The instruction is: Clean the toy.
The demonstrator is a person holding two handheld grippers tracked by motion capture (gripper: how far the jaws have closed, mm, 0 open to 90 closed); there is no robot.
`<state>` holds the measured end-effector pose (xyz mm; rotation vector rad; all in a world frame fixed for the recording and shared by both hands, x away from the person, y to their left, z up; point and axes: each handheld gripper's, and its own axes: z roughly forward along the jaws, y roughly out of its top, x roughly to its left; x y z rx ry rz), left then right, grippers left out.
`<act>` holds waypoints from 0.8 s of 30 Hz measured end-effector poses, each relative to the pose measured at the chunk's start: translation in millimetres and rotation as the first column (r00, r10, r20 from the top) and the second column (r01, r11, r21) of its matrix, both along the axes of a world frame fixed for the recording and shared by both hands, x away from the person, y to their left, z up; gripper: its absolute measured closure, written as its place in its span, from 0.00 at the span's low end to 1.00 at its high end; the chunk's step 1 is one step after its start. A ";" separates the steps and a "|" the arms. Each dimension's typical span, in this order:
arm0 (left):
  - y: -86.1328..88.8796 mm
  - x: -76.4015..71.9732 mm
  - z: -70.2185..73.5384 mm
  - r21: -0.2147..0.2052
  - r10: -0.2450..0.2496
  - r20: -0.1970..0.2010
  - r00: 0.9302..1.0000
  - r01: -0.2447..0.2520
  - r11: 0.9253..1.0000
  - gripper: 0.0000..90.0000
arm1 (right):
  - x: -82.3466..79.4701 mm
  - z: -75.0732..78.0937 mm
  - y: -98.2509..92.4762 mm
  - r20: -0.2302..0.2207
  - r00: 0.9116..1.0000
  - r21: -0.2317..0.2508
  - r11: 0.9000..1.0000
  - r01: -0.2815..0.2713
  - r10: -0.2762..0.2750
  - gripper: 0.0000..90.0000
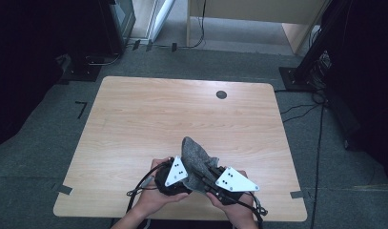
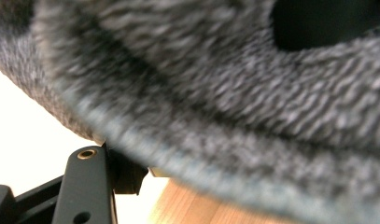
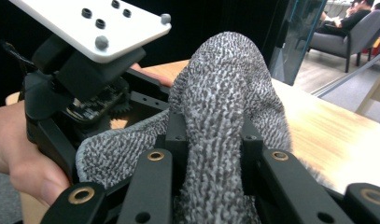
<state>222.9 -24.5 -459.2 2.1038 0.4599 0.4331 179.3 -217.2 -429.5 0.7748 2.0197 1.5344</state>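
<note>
Two grippers meet over the near edge of the table (image 1: 134, 109), slightly right of its middle, with a grey knitted sock (image 1: 195, 160) caught between them. In the high view the sock's long axis runs from the grippers away toward the far edge and a little leftward, its rounded closed end pointing far-left and raised above the wood rather than lying flat. In the right gripper view that same rounded end stands up beyond the jaws, and the fabric drapes down on both sides of them. The right gripper (image 3: 211, 140) is clamped on the sock: its two black jaws press a thick fold of the knit between them, so they stand apart only by the cloth's thickness. The left gripper (image 1: 182, 177) is closed on the sock as well, its jaws drawn fully together; in the left gripper view the knit hangs blurred and close across the lens, with one black jaw rising at the lower left and pale wood beneath. Both hands come in from the near edge, the left hand (image 1: 158, 193) wrapped under its gripper, the right hand (image 1: 239, 207) likewise, and the grey three-cornered plates tilt toward each other.
</note>
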 end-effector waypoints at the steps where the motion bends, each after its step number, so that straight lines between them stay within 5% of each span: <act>1: -1.0 -0.7 -0.3 0.013 0.007 0.003 1.000 -0.007 1.000 0.39 | 1.9 -1.8 -2.7 -0.032 0.999 0.040 0.999 0.002 0.000 0.82; 3: -3.6 -0.6 -1.9 0.036 0.031 -0.003 1.000 -0.031 0.999 0.39 | 5.6 -6.0 -5.9 -0.099 0.995 0.121 0.993 0.016 -0.004 0.82; 5: -5.8 -0.4 -3.7 0.043 0.049 -0.014 0.999 -0.048 0.998 0.39 | 8.1 -10.8 -5.6 -0.130 0.991 0.151 0.988 0.036 -0.016 0.82; 8: -8.8 -1.0 -3.1 0.038 0.059 -0.024 0.998 -0.058 0.998 0.39 | 8.0 -9.5 -3.3 -0.115 0.991 0.108 0.991 0.079 -0.066 0.82; 13: -20.1 -9.6 3.2 0.108 0.100 0.061 0.993 -0.106 0.988 0.39 | 12.8 -4.5 -10.9 -0.139 0.977 0.124 0.976 0.177 -0.160 0.83; 20: -14.7 -9.6 1.0 0.084 0.078 0.043 0.996 -0.081 0.993 0.39 | 5.9 1.5 4.3 -0.096 0.991 0.015 0.995 0.098 -0.096 0.82; 24: -9.2 -3.8 -2.0 0.087 0.041 0.064 0.997 -0.047 0.995 0.39 | 19.1 0.1 -4.3 -0.133 0.988 0.061 0.994 0.090 -0.081 0.82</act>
